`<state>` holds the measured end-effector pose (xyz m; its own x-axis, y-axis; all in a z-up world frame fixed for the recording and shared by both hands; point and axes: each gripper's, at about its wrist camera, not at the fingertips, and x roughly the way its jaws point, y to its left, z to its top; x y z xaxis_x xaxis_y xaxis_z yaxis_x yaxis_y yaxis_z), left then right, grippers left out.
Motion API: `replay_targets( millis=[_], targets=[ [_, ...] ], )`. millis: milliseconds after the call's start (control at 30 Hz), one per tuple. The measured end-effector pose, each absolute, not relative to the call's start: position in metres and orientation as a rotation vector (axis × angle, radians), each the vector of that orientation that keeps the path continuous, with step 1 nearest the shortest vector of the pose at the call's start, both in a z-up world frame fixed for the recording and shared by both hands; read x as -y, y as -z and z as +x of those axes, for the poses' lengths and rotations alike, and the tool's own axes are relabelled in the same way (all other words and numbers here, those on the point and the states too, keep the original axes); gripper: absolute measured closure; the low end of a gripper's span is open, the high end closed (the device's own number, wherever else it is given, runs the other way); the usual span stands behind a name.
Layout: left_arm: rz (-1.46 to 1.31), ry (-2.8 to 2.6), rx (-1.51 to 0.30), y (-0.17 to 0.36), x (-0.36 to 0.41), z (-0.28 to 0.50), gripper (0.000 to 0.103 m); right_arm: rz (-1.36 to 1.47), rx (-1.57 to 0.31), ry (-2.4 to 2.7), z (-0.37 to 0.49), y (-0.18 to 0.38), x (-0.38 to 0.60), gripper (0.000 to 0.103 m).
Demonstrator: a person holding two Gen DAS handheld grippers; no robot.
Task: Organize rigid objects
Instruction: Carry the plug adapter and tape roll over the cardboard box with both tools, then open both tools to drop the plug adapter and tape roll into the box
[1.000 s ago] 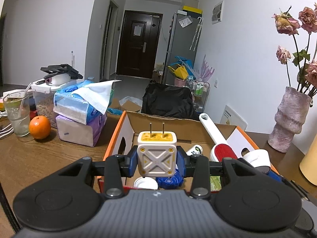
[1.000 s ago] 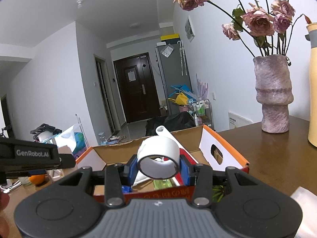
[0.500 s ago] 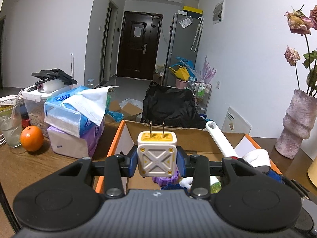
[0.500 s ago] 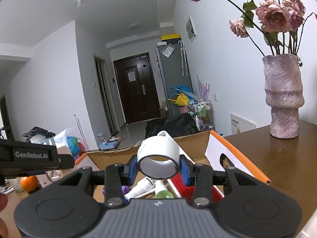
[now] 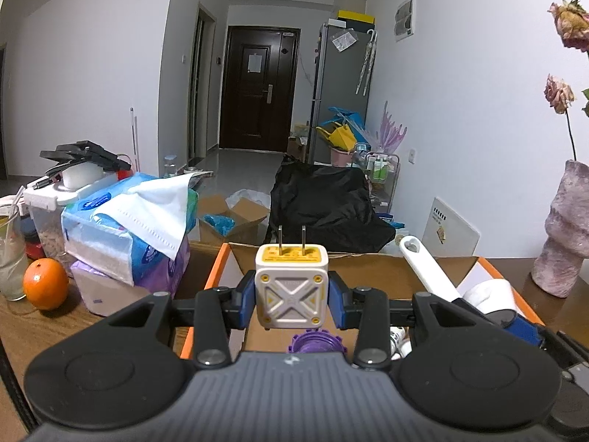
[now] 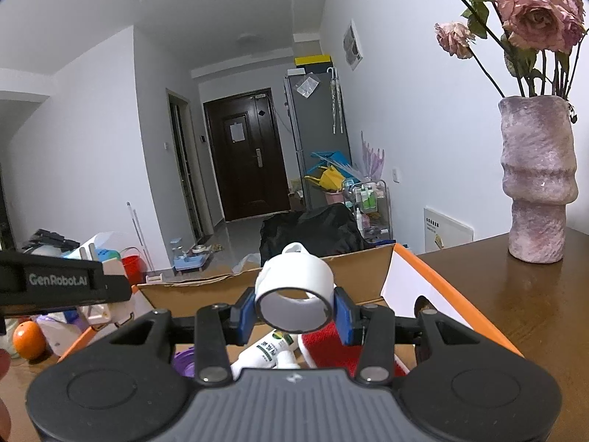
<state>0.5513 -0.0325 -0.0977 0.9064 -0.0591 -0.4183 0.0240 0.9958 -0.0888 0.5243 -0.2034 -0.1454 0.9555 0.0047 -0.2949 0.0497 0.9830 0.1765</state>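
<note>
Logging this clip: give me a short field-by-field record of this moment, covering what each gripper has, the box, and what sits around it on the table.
left gripper: shut on plug adapter, prongs pointing up
right gripper: shut on white tape roll, open end facing the camera
box: open cardboard box, orange edges, beneath both grippers
box contents: purple cap, white tube, red brush with white handle
left of box: tissue packs, orange
right of box: pink vase with dried roses
table: dark wood
</note>
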Motion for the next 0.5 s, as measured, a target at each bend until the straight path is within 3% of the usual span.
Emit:
replay_targets(
  millis=[500],
  targets=[
    [-0.085,0.082,-0.463,0.1034,0.0303,0.5611,0.060,0.154,-0.349,0.008,0.5345,0.1491,0.2035,0.060]
  ],
)
